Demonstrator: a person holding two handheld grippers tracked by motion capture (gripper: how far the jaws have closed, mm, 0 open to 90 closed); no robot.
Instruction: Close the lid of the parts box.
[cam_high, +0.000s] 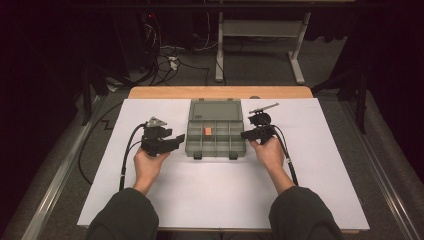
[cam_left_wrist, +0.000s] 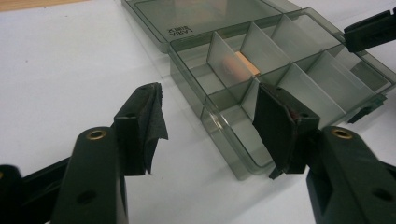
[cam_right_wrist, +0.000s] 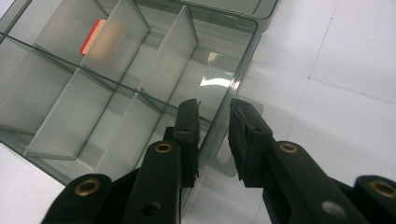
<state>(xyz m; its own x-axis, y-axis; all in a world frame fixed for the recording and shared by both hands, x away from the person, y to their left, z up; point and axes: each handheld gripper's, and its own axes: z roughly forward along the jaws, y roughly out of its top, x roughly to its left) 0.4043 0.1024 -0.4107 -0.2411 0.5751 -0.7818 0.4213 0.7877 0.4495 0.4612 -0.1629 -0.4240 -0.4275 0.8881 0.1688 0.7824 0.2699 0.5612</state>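
Observation:
A smoky grey compartment box (cam_high: 191, 141) lies open mid-table, its lid (cam_high: 216, 111) folded flat behind it. One small orange piece (cam_high: 207, 131) rests in a back-row compartment; it appears as the orange piece (cam_left_wrist: 232, 69) and the orange piece (cam_right_wrist: 95, 35) in the gripper views. My left gripper (cam_high: 176, 140) is open just left of the box (cam_left_wrist: 224, 154), with nothing between its jaws. My right gripper (cam_right_wrist: 215, 116) is narrowly open astride the box's right wall (cam_right_wrist: 243, 56), one jaw inside and one outside, with a gap on each side.
A thin grey metal tool (cam_high: 263, 107) lies on the white sheet (cam_high: 320, 165) behind my right gripper (cam_high: 245, 134). The right gripper's jaw (cam_left_wrist: 371, 32) reaches in over the box's far corner. Beyond the table are cables and a desk frame (cam_high: 260, 30).

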